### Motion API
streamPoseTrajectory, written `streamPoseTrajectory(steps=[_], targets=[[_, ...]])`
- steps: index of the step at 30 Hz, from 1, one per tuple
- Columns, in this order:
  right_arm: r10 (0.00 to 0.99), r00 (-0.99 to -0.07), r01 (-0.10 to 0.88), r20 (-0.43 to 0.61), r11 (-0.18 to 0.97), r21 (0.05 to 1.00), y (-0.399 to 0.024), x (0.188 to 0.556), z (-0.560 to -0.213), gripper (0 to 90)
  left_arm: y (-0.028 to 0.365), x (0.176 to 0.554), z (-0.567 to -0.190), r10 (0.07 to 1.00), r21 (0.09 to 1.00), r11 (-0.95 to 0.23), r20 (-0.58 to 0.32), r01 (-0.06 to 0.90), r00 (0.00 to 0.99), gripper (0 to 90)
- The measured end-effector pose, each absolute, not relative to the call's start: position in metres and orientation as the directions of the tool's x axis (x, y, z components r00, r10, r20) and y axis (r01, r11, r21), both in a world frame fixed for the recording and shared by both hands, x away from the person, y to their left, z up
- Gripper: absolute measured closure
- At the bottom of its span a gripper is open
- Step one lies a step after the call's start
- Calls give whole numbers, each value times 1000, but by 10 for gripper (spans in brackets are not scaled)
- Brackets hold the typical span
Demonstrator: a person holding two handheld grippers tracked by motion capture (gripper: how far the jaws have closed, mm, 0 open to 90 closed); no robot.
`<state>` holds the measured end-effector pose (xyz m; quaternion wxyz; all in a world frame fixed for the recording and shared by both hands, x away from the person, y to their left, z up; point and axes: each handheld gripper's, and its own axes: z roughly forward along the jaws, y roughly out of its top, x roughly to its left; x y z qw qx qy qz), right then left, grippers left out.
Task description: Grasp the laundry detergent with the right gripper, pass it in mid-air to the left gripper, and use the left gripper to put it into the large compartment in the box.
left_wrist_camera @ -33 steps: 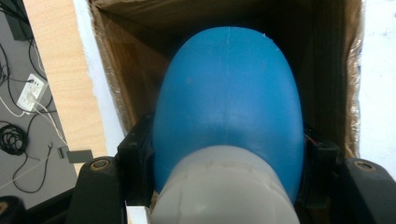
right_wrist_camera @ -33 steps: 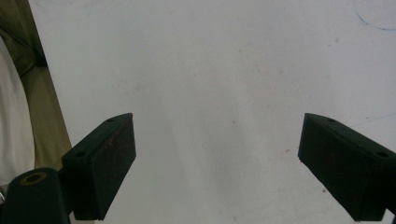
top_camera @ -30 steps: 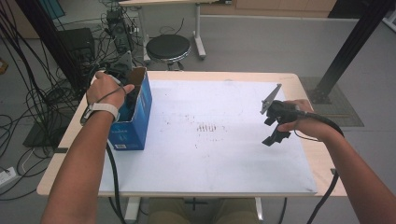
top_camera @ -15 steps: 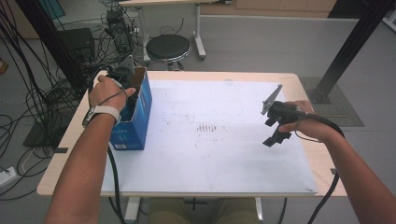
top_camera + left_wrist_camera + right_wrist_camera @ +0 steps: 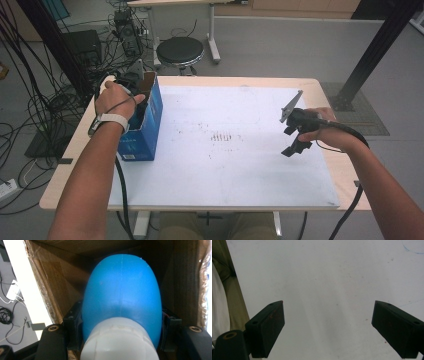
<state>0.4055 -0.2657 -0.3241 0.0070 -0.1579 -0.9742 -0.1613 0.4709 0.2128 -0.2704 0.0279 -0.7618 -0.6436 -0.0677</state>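
Left gripper view: jaws clamped on blue bulb with white base, inside cardboard box. High view: left gripper in blue box at table's left edge. Right gripper spread wide above white sheet, gripping nothing.

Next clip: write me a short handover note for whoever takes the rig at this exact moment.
Left gripper: inside the open blue box at the table's left edge, jaws shut on a blue bottle with a white cap.
Right gripper: open, empty, held above the white sheet.
Done: bottle gripped within the box.
Left: probably lift it out or release it; which one cannot be told.
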Motion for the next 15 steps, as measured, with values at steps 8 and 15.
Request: streamPoseTrajectory(steps=[8,15], targets=[[301,-951,306,67,899,314,-264,405,-326,112,213,471,-271,977,46,-170,138,984,162,369],[298,-952,304,69,901,310,-264,406,-327,112,213,471,-271,976,44,-173,139,984,165,369]])
